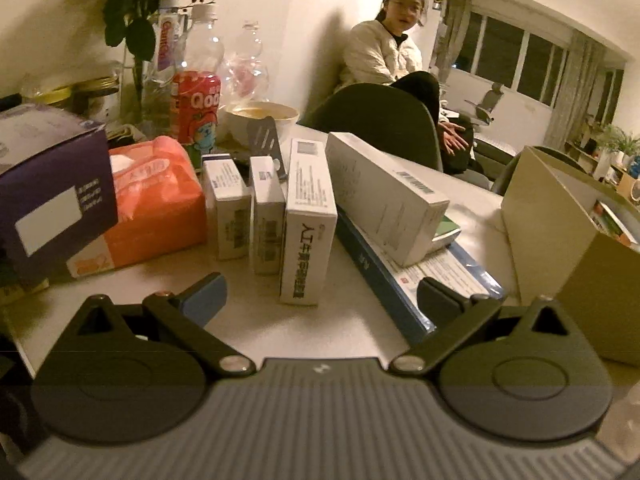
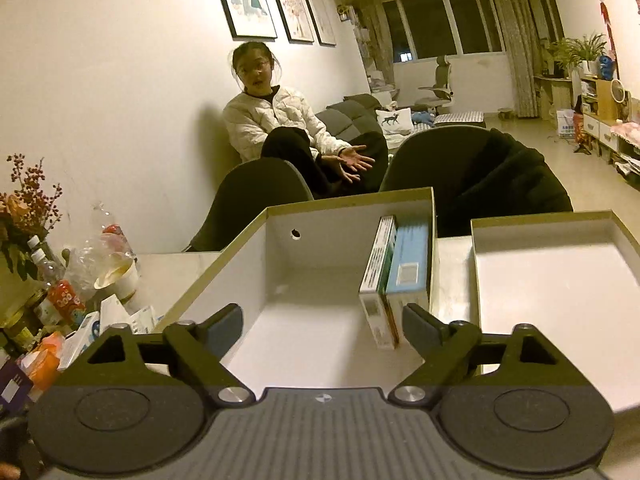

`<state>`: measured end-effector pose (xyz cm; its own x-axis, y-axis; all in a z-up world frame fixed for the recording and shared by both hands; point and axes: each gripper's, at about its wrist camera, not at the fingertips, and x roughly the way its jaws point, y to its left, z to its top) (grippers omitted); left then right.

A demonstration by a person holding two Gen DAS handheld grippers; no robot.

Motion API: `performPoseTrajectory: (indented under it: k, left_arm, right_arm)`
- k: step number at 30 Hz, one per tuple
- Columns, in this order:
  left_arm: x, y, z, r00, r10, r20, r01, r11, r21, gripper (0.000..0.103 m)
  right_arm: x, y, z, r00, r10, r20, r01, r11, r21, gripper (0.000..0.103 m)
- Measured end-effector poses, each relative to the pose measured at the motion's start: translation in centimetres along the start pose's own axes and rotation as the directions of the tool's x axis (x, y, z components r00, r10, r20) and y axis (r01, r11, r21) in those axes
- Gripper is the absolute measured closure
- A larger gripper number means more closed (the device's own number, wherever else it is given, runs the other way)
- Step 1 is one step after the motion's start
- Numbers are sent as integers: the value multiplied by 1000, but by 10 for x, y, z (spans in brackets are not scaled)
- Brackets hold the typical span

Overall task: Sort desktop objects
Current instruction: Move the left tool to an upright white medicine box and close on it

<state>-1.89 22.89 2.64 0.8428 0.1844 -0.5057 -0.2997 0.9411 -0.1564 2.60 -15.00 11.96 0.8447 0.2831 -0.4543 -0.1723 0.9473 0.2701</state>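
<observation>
So my left gripper (image 1: 320, 300) is hanging wide open over the pale tabletop (image 1: 248, 324) with nothing in it, fingers spread to either side of a tall white box (image 1: 307, 224) that's standing right in front of me. Two smaller white boxes (image 1: 248, 216) are sitting just left of it, then an orange tissue pack (image 1: 156, 204) and a purple carton (image 1: 52, 200) crowding in at the far left. To the right a long white box (image 1: 388, 192) is lying tilted on top of a blue folder (image 1: 384, 276), and the beige storage box (image 1: 560, 232) is sitting at the right edge. Behind all that, bottles (image 1: 198, 92), a bowl (image 1: 262, 118) and a vase of flowers (image 1: 136, 12) are lining up along the wall. My right gripper (image 2: 322, 328) is also spread open and empty, hovering over the open storage box (image 2: 304, 276), where two packs (image 2: 396, 280) are already standing upright against its right wall, a white one and a light blue one touching each other. A shallow white tray (image 2: 556, 292) is sitting just beside the box on the right. Further out, two dark chairs (image 2: 472, 168) are pulled up to the far side of the table, a person in a white jacket (image 2: 280, 120) is sitting by the wall with hands open, and the room is stretching back to framed pictures (image 2: 276, 4), a sofa, dark windows and some plants.
</observation>
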Motion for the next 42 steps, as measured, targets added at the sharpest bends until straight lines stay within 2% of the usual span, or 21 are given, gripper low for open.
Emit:
performPoseTrajectory:
  k: [2,9,12,18,21,27,29,30,34,36,42]
  left_arm:
    - [3,0,3,1000,0,-14,1,1000,13,0]
    - [12,-6,12,998,54,-16,-53,997,56,0]
    - [18,-10,16,998,57,-40,-53,995,90,0]
    - [23,-11,19,998,57,-33,-54,996,74,2]
    - [27,-9,21,998,59,-34,-57,997,51,13]
    - [40,-2,24,994,71,-86,-72,997,-14,51]
    - [44,0,24,992,73,-104,-77,996,-35,70]
    - [44,0,25,991,78,-108,-83,996,-36,73]
    - [43,1,24,991,82,-103,-86,995,-42,75]
    - [39,4,23,992,65,-106,-73,995,-70,76]
    - [28,12,22,994,14,-113,-31,987,-156,77]
  right_arm:
    - [-10,-1,-9,1000,-2,21,2,1000,15,6]
    - [-34,-2,-38,998,-30,60,26,998,64,2]
    - [-26,-4,-47,998,-27,60,23,998,66,1]
    - [-30,2,-65,998,-7,65,1,996,92,1]
    - [-31,3,-74,998,12,66,-20,993,117,1]
    - [-28,9,-86,997,46,54,-52,991,121,1]
    - [-26,12,-89,997,56,47,-61,992,115,1]
    - [-25,14,-91,997,61,44,-66,992,111,1]
    - [-21,19,-98,996,81,29,-83,991,101,1]
    - [-24,25,-89,996,88,25,-90,991,99,1]
    - [-18,36,-92,993,121,-2,-121,988,93,1]
